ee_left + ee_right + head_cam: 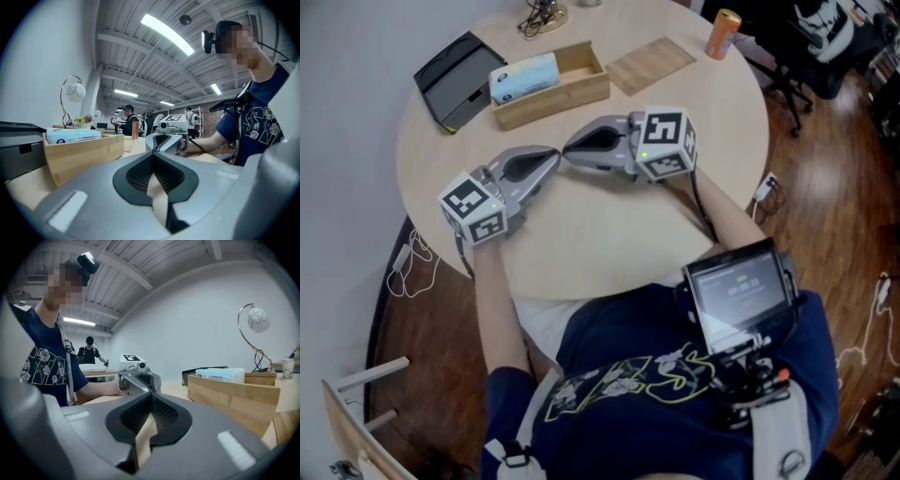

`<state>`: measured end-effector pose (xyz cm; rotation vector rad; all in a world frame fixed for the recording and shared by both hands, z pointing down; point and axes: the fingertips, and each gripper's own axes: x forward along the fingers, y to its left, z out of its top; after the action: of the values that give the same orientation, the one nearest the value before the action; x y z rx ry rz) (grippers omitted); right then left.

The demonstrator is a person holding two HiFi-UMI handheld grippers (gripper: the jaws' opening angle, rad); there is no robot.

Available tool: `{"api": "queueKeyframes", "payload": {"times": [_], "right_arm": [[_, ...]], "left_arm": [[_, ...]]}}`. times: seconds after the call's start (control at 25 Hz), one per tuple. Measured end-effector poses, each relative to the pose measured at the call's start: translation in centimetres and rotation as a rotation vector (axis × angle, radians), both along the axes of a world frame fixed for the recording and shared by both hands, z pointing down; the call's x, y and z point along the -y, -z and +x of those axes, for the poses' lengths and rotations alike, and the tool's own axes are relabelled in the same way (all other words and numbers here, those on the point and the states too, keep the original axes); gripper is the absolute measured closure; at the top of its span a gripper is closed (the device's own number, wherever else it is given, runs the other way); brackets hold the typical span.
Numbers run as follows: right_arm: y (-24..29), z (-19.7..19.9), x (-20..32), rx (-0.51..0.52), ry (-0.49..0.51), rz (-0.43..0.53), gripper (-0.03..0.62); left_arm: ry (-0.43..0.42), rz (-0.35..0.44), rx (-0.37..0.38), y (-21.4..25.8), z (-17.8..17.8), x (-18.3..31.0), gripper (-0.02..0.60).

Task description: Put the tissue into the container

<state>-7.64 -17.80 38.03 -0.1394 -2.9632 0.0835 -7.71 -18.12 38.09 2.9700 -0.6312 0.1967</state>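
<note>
A pale blue tissue pack point(524, 77) lies in the left part of an open wooden box point(584, 86) at the far side of the round table point(600, 234). Both grippers rest low over the table's middle, nose to nose, a short way in front of the box. My left gripper point(553, 155) is shut and holds nothing. My right gripper point(569, 153) is also shut and holds nothing. In the left gripper view the tissue pack point(72, 135) sits in the box point(86, 157) at the left. In the right gripper view the pack point(220, 374) and box point(234, 392) are at the right.
A black tray point(455, 80) lies left of the box and a thin wooden board point(652, 64) lies right of it. An orange can point(724, 33) stands at the far right edge. A lamp point(255, 329) stands behind the box. Other people work in the background.
</note>
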Motion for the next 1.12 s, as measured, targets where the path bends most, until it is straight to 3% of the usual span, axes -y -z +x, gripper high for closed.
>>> {"api": "queueKeyframes", "payload": {"times": [1.12], "right_arm": [[0.35,0.17,0.36,0.012,-0.009,-0.007,0.593]], "left_arm": [[-0.016,-0.005,0.008,0.13,0.20,-0.29,0.577]]}}
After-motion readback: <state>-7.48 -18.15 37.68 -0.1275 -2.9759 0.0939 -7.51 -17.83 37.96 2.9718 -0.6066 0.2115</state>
